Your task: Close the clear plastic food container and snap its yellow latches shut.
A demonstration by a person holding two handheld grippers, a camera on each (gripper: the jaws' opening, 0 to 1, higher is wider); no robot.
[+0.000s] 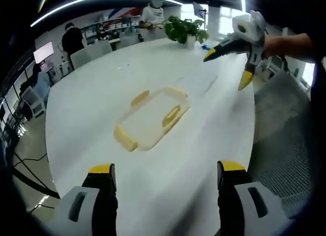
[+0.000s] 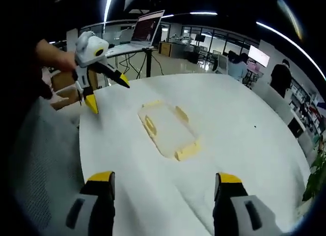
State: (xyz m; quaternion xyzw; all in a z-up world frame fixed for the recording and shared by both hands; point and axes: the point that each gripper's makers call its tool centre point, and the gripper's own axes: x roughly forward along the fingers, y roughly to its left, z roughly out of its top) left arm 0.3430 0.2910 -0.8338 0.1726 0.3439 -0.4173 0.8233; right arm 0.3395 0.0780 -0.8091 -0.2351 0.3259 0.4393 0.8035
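1. The food container (image 1: 153, 119) sits flat on the white round table (image 1: 91, 119), out in the middle, touching nothing else. Clear body, yellow latches (image 1: 125, 138) on its edges.
2. Left gripper (image 1: 165, 177): jaws wide apart, empty, held above the table on the near side. The container lies straight ahead of them and well apart.
3. Right gripper (image 2: 165, 180): jaws also wide apart, empty, above the table. The container (image 2: 167, 126) is ahead of these too, with a clear gap.
4. Long axis: in the left gripper view it runs from near-left to far-right; in the right gripper view from far-left to near-right. So we face it from two different sides, each on a diagonal.
5. Which one is nearer: we judge them about equal. The fisheye makes this hard to call.
6. In the right gripper view the left gripper (image 2: 104, 88) hangs in the air at the far left with spread jaws.
7. Hard to make out: whether the lid is on and seated. The plastic is clear against white. The latches look splayed outward, so we judge them unsnapped.
8. Far side: a potted plant (image 1: 186, 29) on the table.
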